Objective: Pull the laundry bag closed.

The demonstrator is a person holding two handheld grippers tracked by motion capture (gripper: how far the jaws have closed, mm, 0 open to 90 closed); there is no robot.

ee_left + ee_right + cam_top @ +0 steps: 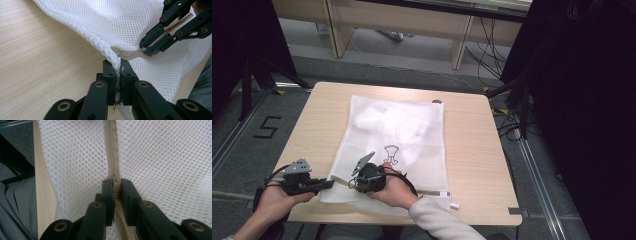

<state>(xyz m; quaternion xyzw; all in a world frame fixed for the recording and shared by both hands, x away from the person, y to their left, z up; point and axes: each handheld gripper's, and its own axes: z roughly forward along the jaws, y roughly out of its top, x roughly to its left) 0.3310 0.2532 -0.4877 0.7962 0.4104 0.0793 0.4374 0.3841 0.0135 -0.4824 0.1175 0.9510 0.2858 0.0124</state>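
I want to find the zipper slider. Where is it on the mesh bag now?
In the right gripper view, the zipper slider sits between the right gripper's fingers. In the high view that spot is at the mesh bag's near edge, close to its left corner.

Left hand [274,198] low at the near left, wrapped around the left gripper [328,184], which lies level and points right. Jaws closed together in the left gripper view [117,75], pads pinching tight with white mesh caught between. Right hand [394,189] just beside, forearm in a pale sleeve [437,220] entering from the bottom edge and angling up and left. Right gripper [352,183] gripped in that hand, pointing left toward the other, tips close but apart. In the right gripper view [117,185], jaws pressed together, clamped on a beige zipper slider.
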